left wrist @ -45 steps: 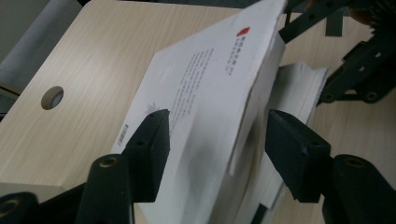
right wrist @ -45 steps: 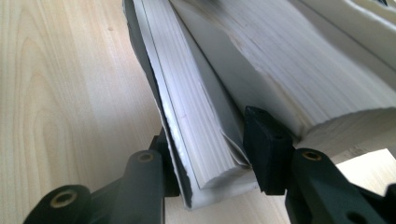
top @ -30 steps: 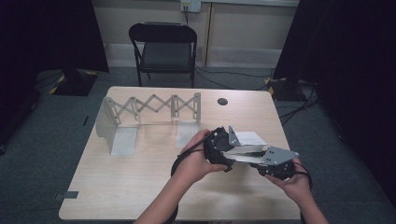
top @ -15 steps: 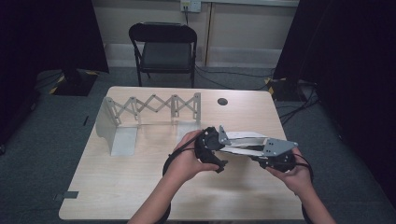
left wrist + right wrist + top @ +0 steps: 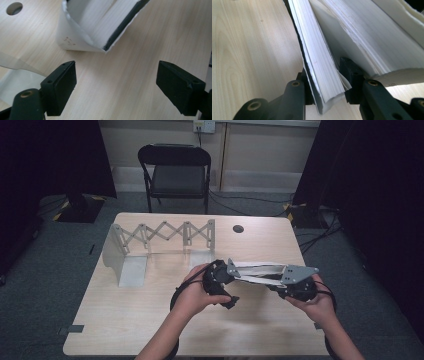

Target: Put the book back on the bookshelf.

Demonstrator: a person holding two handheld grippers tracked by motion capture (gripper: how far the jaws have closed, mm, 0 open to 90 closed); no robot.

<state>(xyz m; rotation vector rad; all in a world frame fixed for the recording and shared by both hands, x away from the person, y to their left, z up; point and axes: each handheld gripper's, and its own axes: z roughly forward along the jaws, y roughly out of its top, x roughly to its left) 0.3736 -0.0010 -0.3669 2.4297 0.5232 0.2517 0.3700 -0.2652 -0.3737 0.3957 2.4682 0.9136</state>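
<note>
Right gripper [image 5: 325, 82] clamps the book [image 5: 319, 72] by its edge; left gripper [image 5: 116, 87] gapes wide, bare table [image 5: 140, 50] between.

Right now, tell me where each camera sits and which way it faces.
High view: fixed above the person's side, looking forward and down on the table; both forearms, left gripper and right gripper show.
Left gripper view: rides the left gripper, looking down at the table past its open jaws toward the book.
Right gripper view: rides the right gripper, looking along its jaws, shut on the book.
The two gripper views share the book and the table.
</note>
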